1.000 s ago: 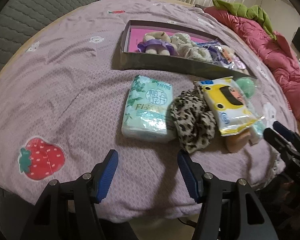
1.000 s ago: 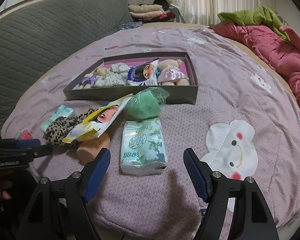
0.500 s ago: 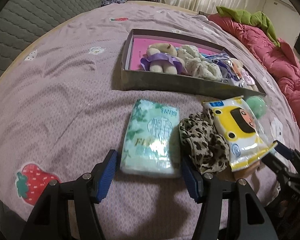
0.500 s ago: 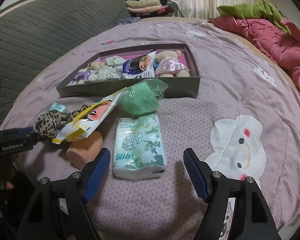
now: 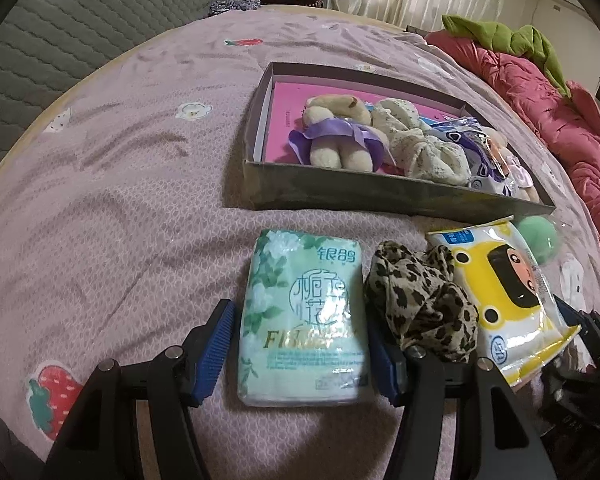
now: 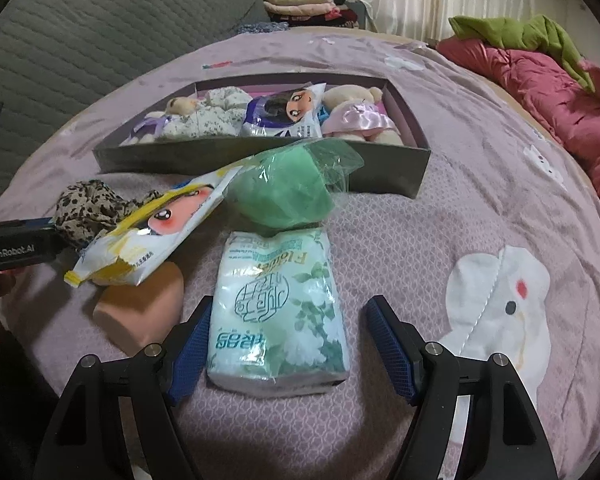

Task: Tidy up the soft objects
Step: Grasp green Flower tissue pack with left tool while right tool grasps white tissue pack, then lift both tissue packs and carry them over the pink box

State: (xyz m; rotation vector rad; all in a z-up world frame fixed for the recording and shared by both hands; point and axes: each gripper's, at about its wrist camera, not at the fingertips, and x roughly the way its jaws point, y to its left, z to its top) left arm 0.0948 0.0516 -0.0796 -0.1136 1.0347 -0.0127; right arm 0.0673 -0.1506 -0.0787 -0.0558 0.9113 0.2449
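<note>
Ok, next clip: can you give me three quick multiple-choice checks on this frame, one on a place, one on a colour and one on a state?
1. Where does the leopard-print fabric lie?
A. Inside the box
B. On the bedspread, beside the tissue pack
C. On the red quilt

2. What colour is the inside floor of the box?
A. Pink
B. Blue
C. White

3. How is the left claw set?
A. Shut on the leopard-print fabric
B. Holding a plush bear
C. Open, astride the tissue pack

Key: 1 B, as the fabric sits on the bedspread against the pack's side, in front of the box. 2 A, as bare pink floor shows at the box's near end. 3 C, as the pack lies between the spread blue pads and is not squeezed.
</note>
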